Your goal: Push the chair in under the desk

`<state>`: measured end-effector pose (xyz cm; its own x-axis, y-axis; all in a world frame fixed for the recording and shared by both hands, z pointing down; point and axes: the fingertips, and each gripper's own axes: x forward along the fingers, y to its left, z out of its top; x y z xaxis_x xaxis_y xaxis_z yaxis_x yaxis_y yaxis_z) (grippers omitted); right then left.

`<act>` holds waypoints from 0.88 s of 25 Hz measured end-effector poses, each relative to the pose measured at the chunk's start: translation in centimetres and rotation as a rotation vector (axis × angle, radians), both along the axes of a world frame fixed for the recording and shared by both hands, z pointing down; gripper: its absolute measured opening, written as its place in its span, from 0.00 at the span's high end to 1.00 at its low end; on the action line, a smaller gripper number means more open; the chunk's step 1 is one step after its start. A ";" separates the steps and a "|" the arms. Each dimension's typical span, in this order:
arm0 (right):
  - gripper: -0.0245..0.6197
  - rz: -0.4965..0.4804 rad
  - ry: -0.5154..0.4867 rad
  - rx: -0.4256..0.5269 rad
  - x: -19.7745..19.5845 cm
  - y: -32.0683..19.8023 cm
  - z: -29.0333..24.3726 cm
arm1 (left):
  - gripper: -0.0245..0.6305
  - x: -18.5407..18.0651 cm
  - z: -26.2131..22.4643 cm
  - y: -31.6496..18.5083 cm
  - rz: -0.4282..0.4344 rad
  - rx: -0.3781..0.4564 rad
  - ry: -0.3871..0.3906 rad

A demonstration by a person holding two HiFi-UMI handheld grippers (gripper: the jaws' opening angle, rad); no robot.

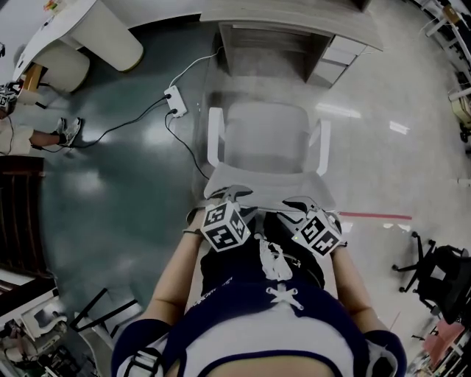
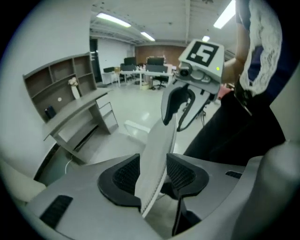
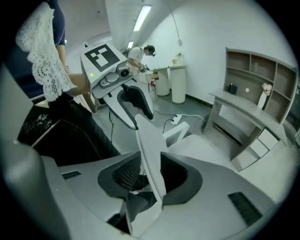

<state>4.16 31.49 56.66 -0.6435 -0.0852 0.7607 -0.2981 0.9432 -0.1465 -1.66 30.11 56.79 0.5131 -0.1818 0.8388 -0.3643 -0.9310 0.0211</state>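
Jaws of the left tool (image 1: 229,195) stand apart astride the backrest (image 1: 268,180), not clamped. Chair (image 1: 265,136) sits pulled out, just short of the counter (image 1: 294,18), itself partly cut off; its base is hidden beneath it. Right tool (image 1: 303,202) straddles the same edge, narrower, unclamped. White print on the person's dark clothing (image 1: 221,287) is unreadable.
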 end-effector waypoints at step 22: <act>0.74 -0.161 0.225 0.246 2.3 -0.2 8.2 | 0.66 -1.2 8.7 0.9 0.148 0.108 -0.190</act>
<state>6.51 31.29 64.88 -0.4822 -0.1940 0.8543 -0.1415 0.9796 0.1426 -2.85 30.97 65.53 0.3762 -0.2103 0.9024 -0.2120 -0.9676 -0.1371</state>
